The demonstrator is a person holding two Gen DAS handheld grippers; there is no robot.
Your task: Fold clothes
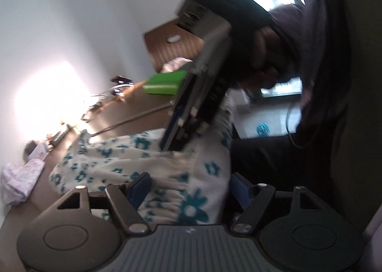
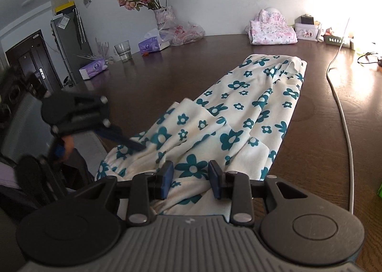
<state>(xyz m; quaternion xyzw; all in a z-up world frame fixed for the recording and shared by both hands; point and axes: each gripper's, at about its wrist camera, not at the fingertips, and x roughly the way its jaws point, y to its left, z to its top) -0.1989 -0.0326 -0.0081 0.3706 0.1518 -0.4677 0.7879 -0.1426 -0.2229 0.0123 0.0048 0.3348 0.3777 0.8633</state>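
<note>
A white garment with teal flowers lies lengthwise on the dark wooden table, its gathered waistband end hanging over the near edge. My right gripper stands open over that waistband end, a fold of cloth lying between its blue pads. My left gripper is wide open, and the garment fills the space between its fingers. In the right wrist view the left gripper touches the cloth's left edge. In the left wrist view the right gripper, held by a hand, points down onto the cloth.
A folded pink floral garment sits at the far edge by small boxes. A white cable runs along the table's right side. A flower vase, a glass and tissue boxes stand at the back left. A green box lies nearby.
</note>
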